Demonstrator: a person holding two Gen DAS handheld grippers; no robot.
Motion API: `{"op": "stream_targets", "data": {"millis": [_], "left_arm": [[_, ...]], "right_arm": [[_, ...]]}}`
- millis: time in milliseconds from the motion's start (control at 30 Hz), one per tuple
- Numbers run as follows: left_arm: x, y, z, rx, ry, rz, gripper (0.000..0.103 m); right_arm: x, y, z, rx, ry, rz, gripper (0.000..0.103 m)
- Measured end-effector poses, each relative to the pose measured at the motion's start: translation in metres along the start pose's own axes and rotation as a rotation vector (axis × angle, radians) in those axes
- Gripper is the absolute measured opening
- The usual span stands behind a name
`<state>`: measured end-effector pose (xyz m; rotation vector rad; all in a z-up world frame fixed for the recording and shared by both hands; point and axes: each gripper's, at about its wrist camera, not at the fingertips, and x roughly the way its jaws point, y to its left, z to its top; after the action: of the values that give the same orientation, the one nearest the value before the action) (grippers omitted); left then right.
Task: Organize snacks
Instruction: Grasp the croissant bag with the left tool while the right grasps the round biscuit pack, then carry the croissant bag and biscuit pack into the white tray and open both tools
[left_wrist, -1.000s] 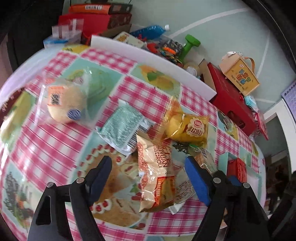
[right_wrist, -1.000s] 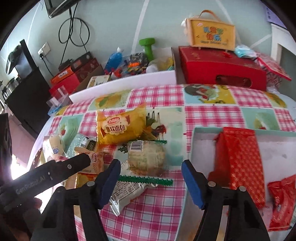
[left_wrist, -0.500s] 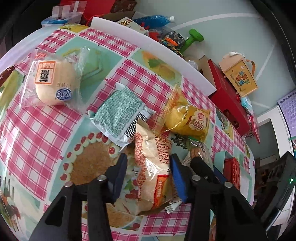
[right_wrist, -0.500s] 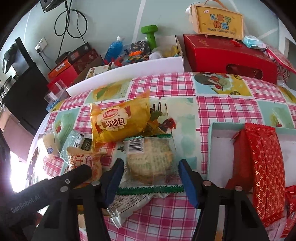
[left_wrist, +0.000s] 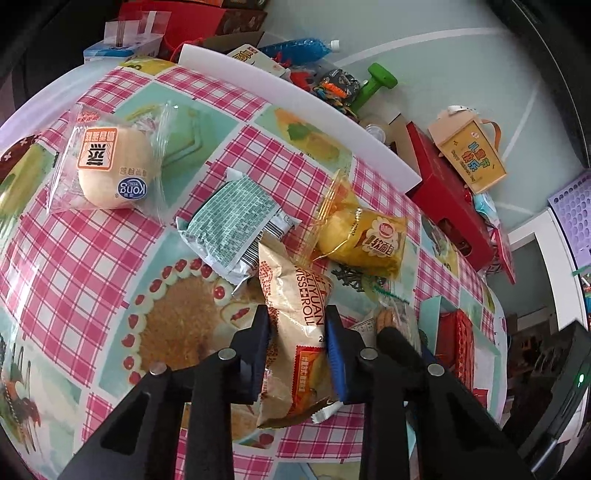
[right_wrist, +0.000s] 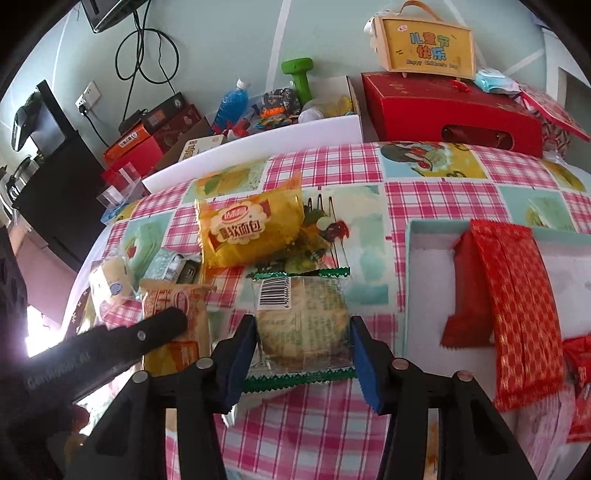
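Snacks lie scattered on the checked tablecloth (left_wrist: 92, 258) — your left gripper (left_wrist: 297, 349) is clamped on the tan Swiss-roll packet (left_wrist: 295, 325). Your right gripper (right_wrist: 303, 354) brackets the green-edged biscuit packet (right_wrist: 301, 325), fingers apart — red packets (right_wrist: 513, 302) sit in the pale tray (right_wrist: 410, 280).

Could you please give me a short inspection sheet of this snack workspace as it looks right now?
Surface: checked tablecloth, crowded.
Job's things: Swiss roll pack, round cake pack, yellow bread pack, bun, green pack; red packs in box.
Clutter: dumbbell, bottle, red cartons behind.
Grippers: left gripper shut on the roll; right gripper straddles the cake, open.
Cables: black cable on wall.
Surroundings: pale wall.
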<state>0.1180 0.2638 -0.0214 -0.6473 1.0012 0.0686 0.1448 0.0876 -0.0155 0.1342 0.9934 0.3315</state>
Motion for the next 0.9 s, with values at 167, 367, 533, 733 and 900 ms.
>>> {"op": "stream_targets", "data": {"millis": [167, 367, 533, 733, 900], "left_arm": [[-0.009, 0.002, -0.007, -0.008, -0.011, 0.010, 0.030], [-0.022, 0.003, -0.017, -0.011, -0.026, 0.018, 0.030], [-0.035, 0.001, -0.022, -0.005, -0.056, 0.013, 0.030], [-0.048, -0.011, -0.027, 0.015, -0.087, 0.008, 0.030], [-0.051, -0.021, -0.030, 0.029, -0.097, 0.009, 0.030]], "right_arm": [[-0.013, 0.002, -0.012, 0.012, -0.008, 0.002, 0.053], [-0.035, 0.001, -0.028, 0.030, -0.029, 0.000, 0.053], [-0.057, -0.003, -0.037, 0.047, -0.060, 0.000, 0.053], [-0.070, -0.005, -0.039, 0.029, -0.087, -0.020, 0.053], [-0.076, -0.014, -0.039, 0.041, -0.096, -0.008, 0.053]]}}
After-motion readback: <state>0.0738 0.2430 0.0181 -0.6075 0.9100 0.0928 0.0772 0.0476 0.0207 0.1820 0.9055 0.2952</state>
